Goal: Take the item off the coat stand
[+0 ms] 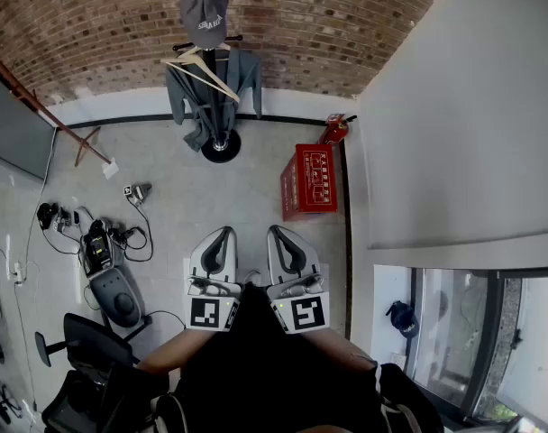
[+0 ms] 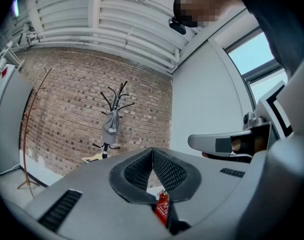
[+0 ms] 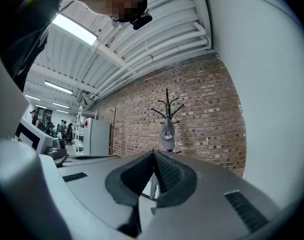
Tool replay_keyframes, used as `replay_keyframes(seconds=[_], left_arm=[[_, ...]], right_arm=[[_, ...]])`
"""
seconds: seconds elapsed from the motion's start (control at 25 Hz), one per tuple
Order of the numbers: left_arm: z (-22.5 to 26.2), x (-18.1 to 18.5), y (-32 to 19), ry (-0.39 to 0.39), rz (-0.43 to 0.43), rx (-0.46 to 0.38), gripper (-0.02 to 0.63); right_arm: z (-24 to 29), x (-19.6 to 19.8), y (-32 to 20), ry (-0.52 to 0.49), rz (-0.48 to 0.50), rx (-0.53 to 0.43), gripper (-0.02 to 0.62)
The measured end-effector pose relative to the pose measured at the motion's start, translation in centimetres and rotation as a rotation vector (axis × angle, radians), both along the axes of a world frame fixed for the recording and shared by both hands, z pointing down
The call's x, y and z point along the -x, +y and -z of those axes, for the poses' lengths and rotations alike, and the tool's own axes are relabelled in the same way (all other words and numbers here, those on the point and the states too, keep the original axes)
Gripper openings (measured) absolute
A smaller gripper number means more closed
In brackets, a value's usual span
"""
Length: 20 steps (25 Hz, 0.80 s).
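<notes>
The job had not started. The grey cloth cap hung at the top of the black metal coat stand, far off by the red brick wall. A blue-grey jacket and a pale wooden hanger hung below it. The left gripper and the right gripper were near the person, well apart from the stand. Each was pressed together with nothing in it. Going over, grabbing an item and lifting it off were all left to do.

left gripper closed, right gripper closed, side by side
</notes>
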<state>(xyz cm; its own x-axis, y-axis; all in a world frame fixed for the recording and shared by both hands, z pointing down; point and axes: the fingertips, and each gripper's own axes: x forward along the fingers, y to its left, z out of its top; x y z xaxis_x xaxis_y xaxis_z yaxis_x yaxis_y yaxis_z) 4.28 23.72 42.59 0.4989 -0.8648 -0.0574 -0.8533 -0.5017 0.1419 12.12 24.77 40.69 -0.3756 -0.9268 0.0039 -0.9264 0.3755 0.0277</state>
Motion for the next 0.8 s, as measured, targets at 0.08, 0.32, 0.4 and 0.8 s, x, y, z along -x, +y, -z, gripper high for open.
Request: replay_keyframes(seconds=[0.08,0.32,0.4,0.8], left_arm=[[0.1,-0.2,0.0,0.002,-0.002,-0.002,0.018],[0.4,-0.5,-0.4,-0.010,-0.013,-0.011,0.018],[0.6,-0.5,-0.6,-0.005,-0.018,-0.012,0.018],[0.3,-0.2,-1.2,0.008,-0.016,0.001,0.018]], right_arm=[[0.1,-0.1,0.0,0.005,0.001,-0.004,0.020],[0.3,-0.1,-0.6,-0.043,0.013,0.000,0.019],[0.1,0.3,-0.6,-0.075,0.048,0.031,0.020],[-1.2,1.1,-1.4,-0.088,0.096,0.088,0.020]])
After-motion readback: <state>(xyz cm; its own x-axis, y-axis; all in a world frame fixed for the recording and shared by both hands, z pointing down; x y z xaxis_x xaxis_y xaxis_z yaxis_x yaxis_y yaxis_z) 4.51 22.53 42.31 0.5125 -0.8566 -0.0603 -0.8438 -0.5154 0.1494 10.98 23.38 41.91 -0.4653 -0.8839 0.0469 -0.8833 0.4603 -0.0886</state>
